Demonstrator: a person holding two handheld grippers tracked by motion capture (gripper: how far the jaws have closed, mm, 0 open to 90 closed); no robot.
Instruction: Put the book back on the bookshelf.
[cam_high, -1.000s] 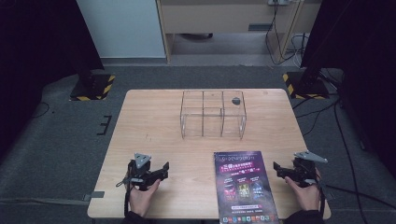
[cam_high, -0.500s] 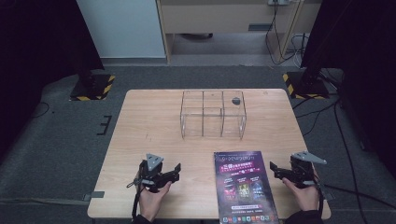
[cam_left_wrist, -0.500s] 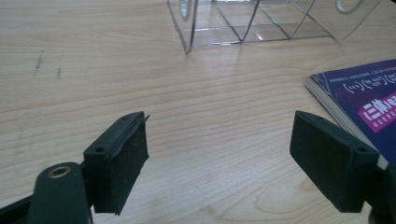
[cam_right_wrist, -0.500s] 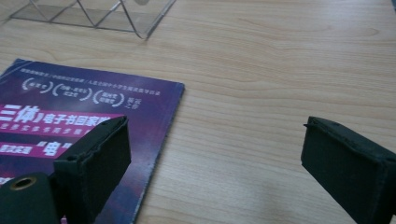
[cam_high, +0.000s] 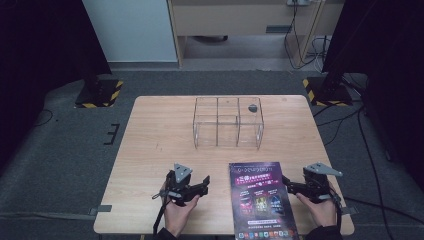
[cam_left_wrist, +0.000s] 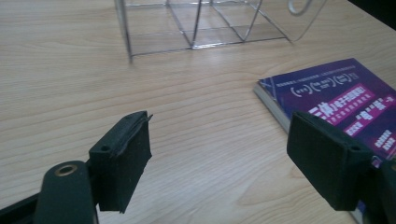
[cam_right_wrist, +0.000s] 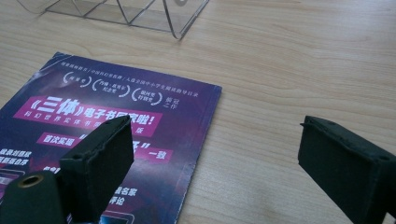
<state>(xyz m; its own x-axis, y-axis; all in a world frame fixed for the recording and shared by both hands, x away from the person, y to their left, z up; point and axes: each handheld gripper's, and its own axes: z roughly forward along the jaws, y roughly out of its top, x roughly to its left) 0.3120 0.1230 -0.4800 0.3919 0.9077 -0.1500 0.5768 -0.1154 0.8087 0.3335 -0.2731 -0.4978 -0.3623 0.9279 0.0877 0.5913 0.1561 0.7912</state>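
Note:
A purple book lies flat near the table's front edge, its spine toward my left hand. My left gripper sits just left of it, pointing at the book's left edge. Its jaws are open with bare wood between them, and they have just been closing a little. In the left gripper view the book lies ahead on the right. My right gripper is at the book's right edge, open and holding nothing. In the right gripper view one jaw hangs over the book.
A clear plastic box with several compartments stands at the middle back of the wooden table. A small dark object shows at its far right corner. The box is beyond both grippers.
My left gripper has slid right across the table toward the book's left edge. My right gripper has crept a little left toward the book. The book and the box have not moved.

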